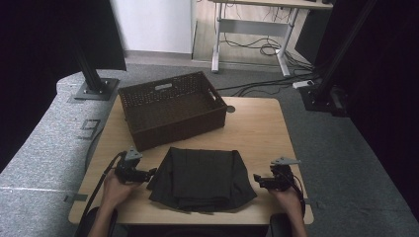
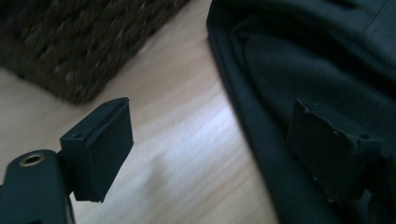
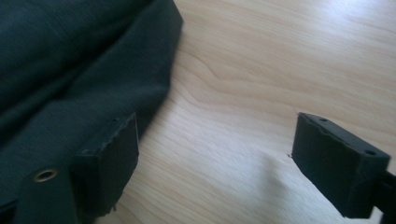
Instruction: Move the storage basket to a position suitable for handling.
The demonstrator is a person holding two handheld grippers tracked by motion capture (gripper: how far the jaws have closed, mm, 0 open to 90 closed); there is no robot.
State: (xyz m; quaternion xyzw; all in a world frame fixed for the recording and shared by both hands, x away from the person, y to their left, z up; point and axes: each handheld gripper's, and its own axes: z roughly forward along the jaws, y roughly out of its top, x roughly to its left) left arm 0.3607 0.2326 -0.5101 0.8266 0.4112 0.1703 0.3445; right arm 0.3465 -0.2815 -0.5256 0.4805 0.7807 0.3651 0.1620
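left hand: [image 1: 114, 190] comes in from the bottom edge of the high view and holds the left hand-held gripper [image 1: 149, 174] at the left side of the table [image 1: 257, 131].
left hand-held gripper: i read the jaws as spread wide, nothing between them. in the left gripper view one jaw sits over bare wood and the other over the dark cloth; i cannot tell whether it touches.
basket: brown woven basket [image 1: 170, 106] at the far left part of the table, handle slots in its short walls, nothing inside that i can see. its near wall lies close to the cloth's far edge.
garment: dark folded garment [image 1: 201, 178] lies flat at the near middle of the table, between the two grippers, layers stacked at its near edge.
right hand-held gripper: [image 1: 257, 178] just beside the garment's right edge. jaws spread, holding nothing. in the right gripper view one jaw overlaps the cloth edge, the other is over bare wood.
right hand: [image 1: 286, 193] grips it from the near side.
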